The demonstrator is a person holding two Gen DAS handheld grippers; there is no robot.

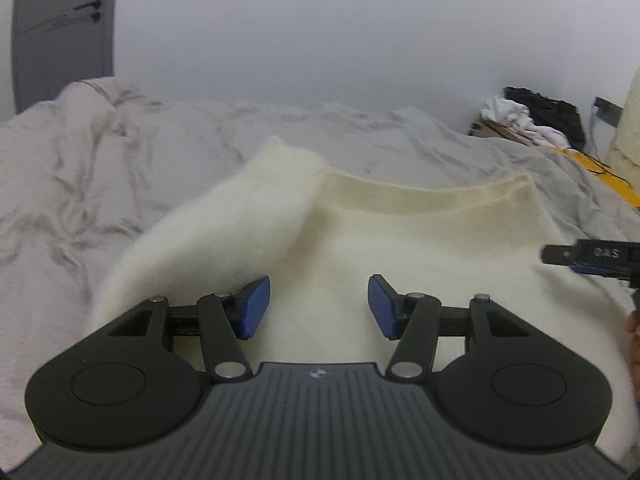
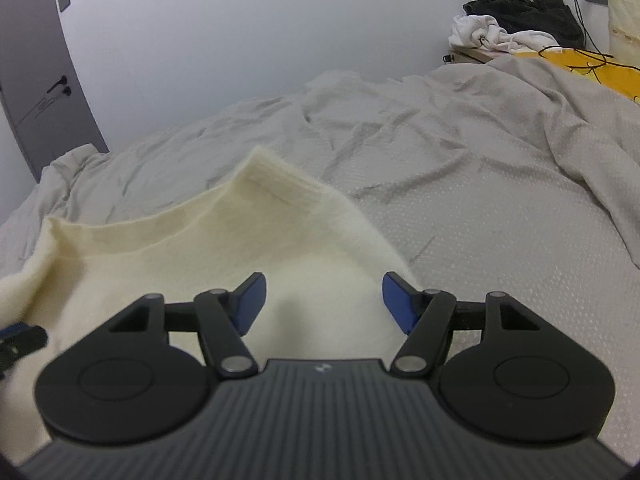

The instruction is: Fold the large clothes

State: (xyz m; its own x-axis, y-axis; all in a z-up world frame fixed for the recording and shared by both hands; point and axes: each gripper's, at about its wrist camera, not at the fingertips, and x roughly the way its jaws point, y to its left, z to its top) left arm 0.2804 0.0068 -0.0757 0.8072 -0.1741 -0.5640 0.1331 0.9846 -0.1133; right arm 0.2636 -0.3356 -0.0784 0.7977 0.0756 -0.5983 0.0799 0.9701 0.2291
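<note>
Cream fuzzy knit sweater [image 1: 400, 240] lies spread on a wrinkled grey bed sheet [image 1: 80, 184], with one ribbed cuff [image 2: 280, 180] folded toward the far side. Left gripper [image 1: 319, 304] hovers above the sweater, jaws wide apart, holding nothing. Right gripper [image 2: 323, 300] likewise is spread wide and empty, over the sweater's right edge. Heaped white cloth [image 2: 492, 34] sits far right.

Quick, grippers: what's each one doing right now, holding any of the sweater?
Left gripper: open, holding nothing, above the cream sweater.
Right gripper: open, holding nothing, over the sweater's right edge.
</note>
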